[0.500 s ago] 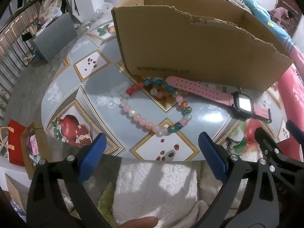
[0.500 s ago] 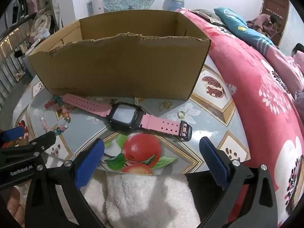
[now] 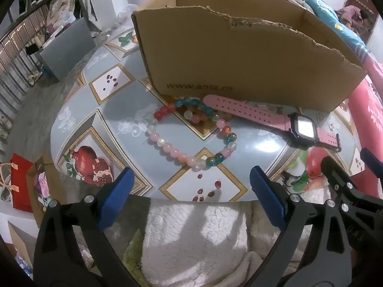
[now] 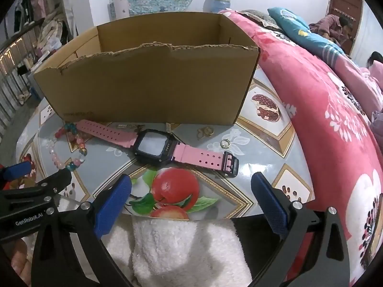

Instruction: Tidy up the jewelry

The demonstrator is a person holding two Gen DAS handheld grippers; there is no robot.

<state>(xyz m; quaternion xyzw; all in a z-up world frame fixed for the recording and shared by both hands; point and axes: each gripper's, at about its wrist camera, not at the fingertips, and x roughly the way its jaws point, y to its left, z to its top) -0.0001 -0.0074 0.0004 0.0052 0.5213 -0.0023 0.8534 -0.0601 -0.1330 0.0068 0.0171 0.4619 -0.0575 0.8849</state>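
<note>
The left gripper is released, jaws spread wide, nothing between its blue pads. It hovers over the near edge of the round table, pointing steeply down. The right gripper is likewise released and empty, positioned beside the left one.

The bead bracelet lies flat on the table, directly ahead of the left gripper. Its far side overlaps the strap end of the pink watch. The watch lies stretched out, face up, just in front of the cardboard box. The box stands upright and open-topped; its contents cannot be made out. A small ring rests near the watch buckle; a second small metal item, possibly an earring, lies beside the box.
</note>
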